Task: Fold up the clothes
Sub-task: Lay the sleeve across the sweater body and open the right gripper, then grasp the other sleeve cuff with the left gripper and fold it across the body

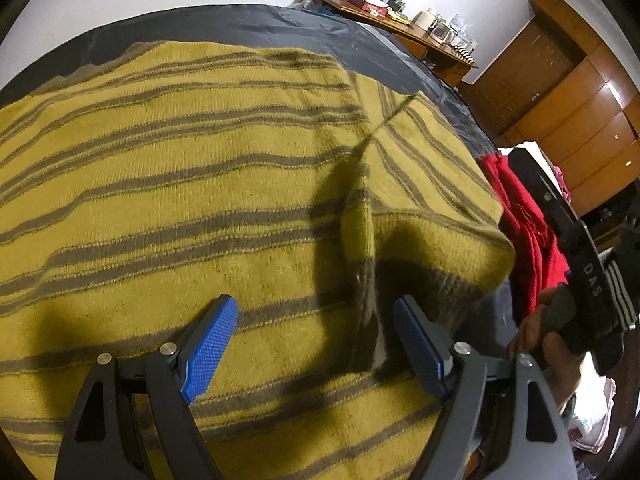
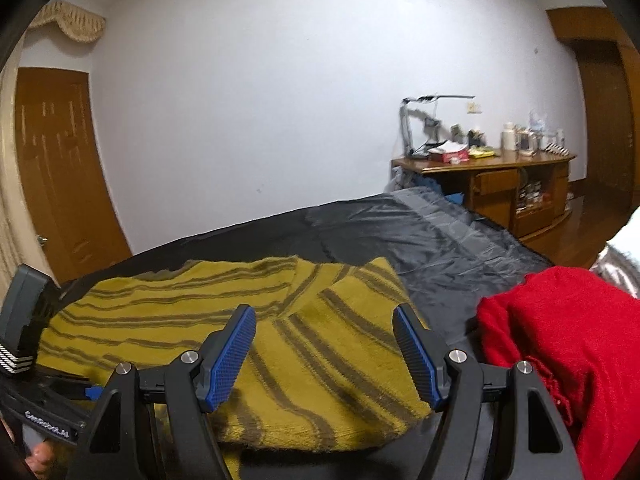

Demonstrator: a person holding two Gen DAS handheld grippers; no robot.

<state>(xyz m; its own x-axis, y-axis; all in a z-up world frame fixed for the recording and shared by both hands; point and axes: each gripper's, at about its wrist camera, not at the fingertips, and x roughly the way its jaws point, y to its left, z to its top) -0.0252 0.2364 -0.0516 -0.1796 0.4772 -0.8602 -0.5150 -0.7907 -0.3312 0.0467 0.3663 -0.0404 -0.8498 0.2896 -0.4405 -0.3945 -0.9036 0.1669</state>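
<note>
Mustard-yellow sweater with grey stripes [image 1: 200, 184], spread flat on dark grey bed sheet [image 2: 420, 240]; one sleeve folded across body at 3 o'clock. Left gripper [image 1: 316, 344]: jaws spread wide, empty, poised over lower sweater body. Right gripper [image 2: 324, 356]: jaws likewise apart, empty, above sweater edge. Red knit garment [image 2: 560, 328] heaped on sheet at 3 o'clock of sweater, near but apart. Beyond bed at 1 o'clock: wooden desk [image 2: 484, 168] cluttered with small items, against white wall [image 2: 260, 100]. Wooden door [image 2: 56, 168] at 9 o'clock. Wooden wardrobe [image 1: 568, 92] at 2 o'clock, left view.
</note>
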